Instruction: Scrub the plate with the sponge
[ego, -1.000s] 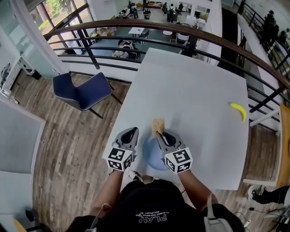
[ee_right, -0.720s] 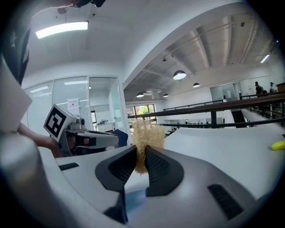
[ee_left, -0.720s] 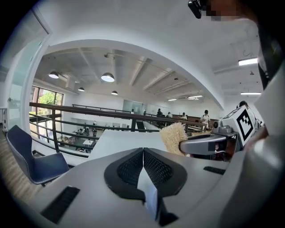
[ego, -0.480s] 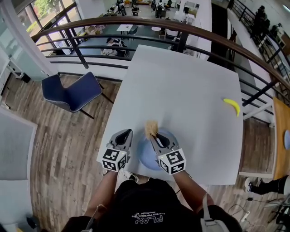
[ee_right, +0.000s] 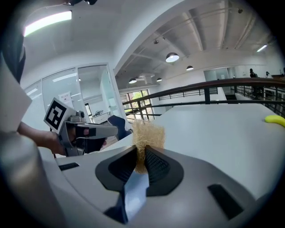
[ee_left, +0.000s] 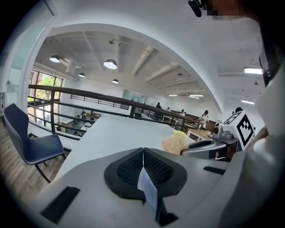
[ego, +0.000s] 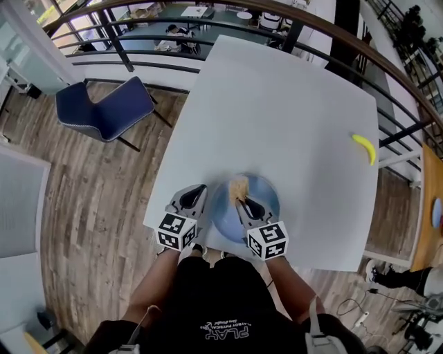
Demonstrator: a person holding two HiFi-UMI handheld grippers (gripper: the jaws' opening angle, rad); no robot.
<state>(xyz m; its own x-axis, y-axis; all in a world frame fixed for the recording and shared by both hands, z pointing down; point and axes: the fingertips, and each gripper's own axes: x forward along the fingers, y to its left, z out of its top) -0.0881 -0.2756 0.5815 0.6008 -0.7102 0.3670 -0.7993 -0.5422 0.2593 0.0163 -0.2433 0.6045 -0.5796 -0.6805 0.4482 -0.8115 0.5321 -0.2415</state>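
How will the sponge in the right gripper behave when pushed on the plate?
Probably soft: the sponge looks fibrous and is pinched narrow between the right gripper's jaws. Likely light, as it stands above them without sagging. Its frayed top may bend when dragged across the plate.

White table (ego: 297, 104), yellow banana (ego: 365, 148) near its right edge, blue chair (ego: 104, 107) on wooden floor (ego: 83, 200), dark railing (ego: 293, 34)

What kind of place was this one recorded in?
Probably a mezzanine in an open-plan office or cafeteria: a curved dark railing with a wooden handrail edges the floor, tables show on the level below, and a white table stands beside a blue chair.
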